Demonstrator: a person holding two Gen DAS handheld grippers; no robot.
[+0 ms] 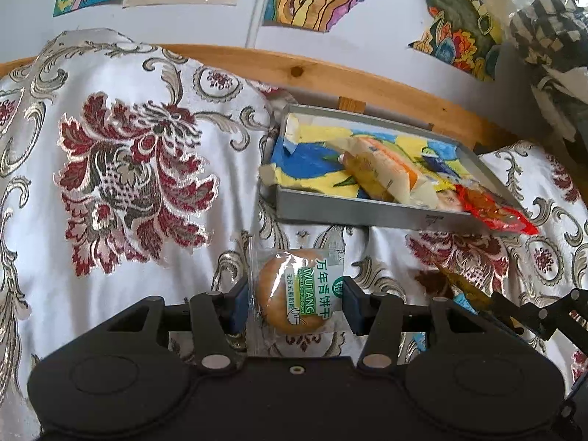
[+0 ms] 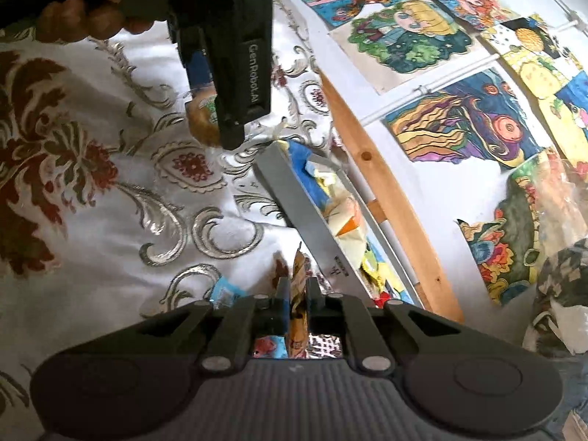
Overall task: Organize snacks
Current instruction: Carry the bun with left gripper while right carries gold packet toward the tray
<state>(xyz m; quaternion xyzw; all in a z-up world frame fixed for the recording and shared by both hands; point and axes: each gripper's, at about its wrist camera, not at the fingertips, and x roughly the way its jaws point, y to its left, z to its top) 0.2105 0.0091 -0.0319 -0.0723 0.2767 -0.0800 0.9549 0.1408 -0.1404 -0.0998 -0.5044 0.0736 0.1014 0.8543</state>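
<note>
My left gripper (image 1: 296, 305) is shut on a clear-wrapped round biscuit packet (image 1: 297, 290) with a green label, its pads pressing both side edges just above the cloth. In the right wrist view that gripper (image 2: 229, 136) shows side-on with the biscuit (image 2: 200, 123) in it and a hand on its handle. My right gripper (image 2: 297, 290) is shut on a thin yellow-orange snack packet (image 2: 298, 279) standing on edge, close to the near wall of the grey metal tray (image 2: 305, 217). The tray (image 1: 330, 207) holds an orange-cream packet (image 1: 386, 169), and a red packet (image 1: 492, 209) hangs over its corner.
A white cloth (image 1: 128, 165) with red flowers and silver scrolls covers the surface. A wooden rail (image 1: 330, 73) runs behind the tray, below a wall of coloured drawings. A blue packet (image 2: 224, 290) lies on the cloth by my right gripper. A plastic-wrapped bundle (image 1: 551, 36) sits far right.
</note>
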